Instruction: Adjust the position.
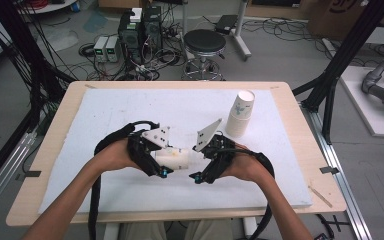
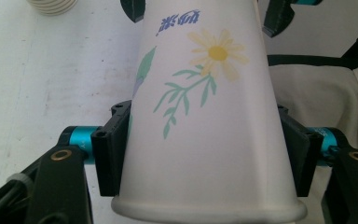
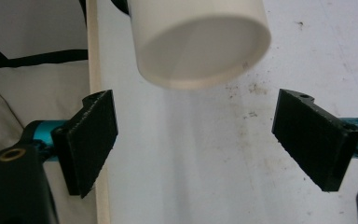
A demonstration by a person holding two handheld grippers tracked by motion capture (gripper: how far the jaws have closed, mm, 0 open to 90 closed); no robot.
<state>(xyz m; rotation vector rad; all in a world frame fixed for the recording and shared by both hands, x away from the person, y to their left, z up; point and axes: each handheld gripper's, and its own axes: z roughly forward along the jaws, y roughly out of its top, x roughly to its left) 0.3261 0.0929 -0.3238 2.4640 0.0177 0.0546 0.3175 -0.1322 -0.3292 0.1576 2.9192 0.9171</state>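
Left gripper (image 1: pixel 161 161) clamps paper cup (image 2: pixel 205 116) near its rim; right gripper (image 3: pixel 193 144) gapes just short of its base. Risk: squeezing crushes the thin wall.

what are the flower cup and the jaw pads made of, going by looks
Cup: likely matte white paper, with a rolled rim and a printed daisy; a thin plastic is possible. Jaw pads of the right gripper: black, with a rough grainy face, probably rubber or a printed plastic.

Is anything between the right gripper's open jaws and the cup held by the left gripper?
Nothing: in the right gripper view the stretch from the right gripper to the paper cup shows just bare white table cover.
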